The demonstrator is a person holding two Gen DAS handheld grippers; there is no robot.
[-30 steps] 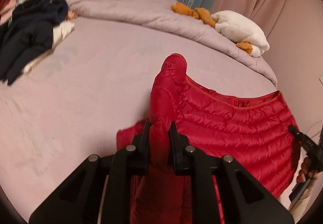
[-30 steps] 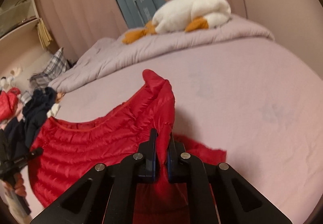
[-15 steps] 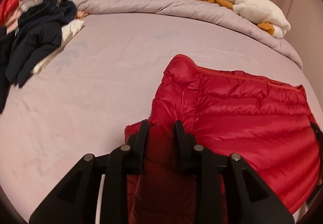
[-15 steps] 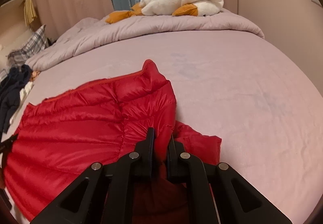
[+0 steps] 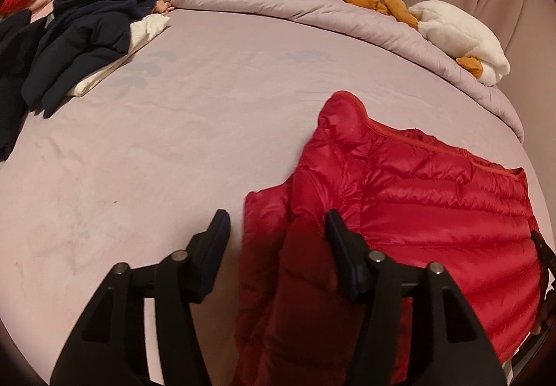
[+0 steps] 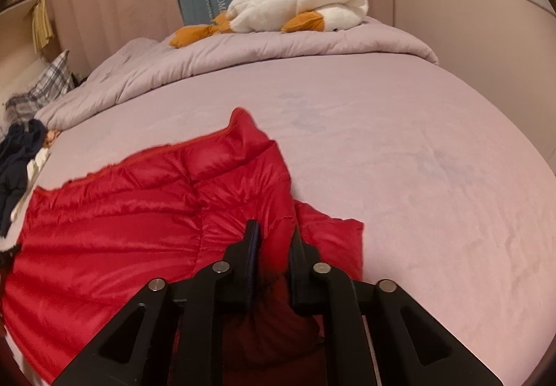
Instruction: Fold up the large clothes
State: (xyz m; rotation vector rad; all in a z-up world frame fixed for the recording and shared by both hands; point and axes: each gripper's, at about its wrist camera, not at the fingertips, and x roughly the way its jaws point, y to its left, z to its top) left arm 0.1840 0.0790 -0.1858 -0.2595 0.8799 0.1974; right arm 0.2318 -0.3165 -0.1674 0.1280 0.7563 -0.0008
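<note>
Lowered since a second ago, your red puffer jacket (image 5: pixel 434 208) now flat on the mauve bed (image 5: pixel 173 149), your left gripper (image 5: pixel 276 229) opening wide, fold loose between, right gripper (image 6: pixel 272 240) parting, fabric still touching its pads.

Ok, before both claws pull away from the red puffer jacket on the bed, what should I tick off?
1. Left claw clear of the red quilted puffer jacket: not ok, jaws opening, fabric between and against one finger.
2. Right claw released: not ok, jaws opening, fabric between.
3. Jacket resting on the mauve bedsheet: ok.
4. Folded edges aligned: cannot tell.
5. Dark navy clothes pile apart from the jacket: ok.
</note>
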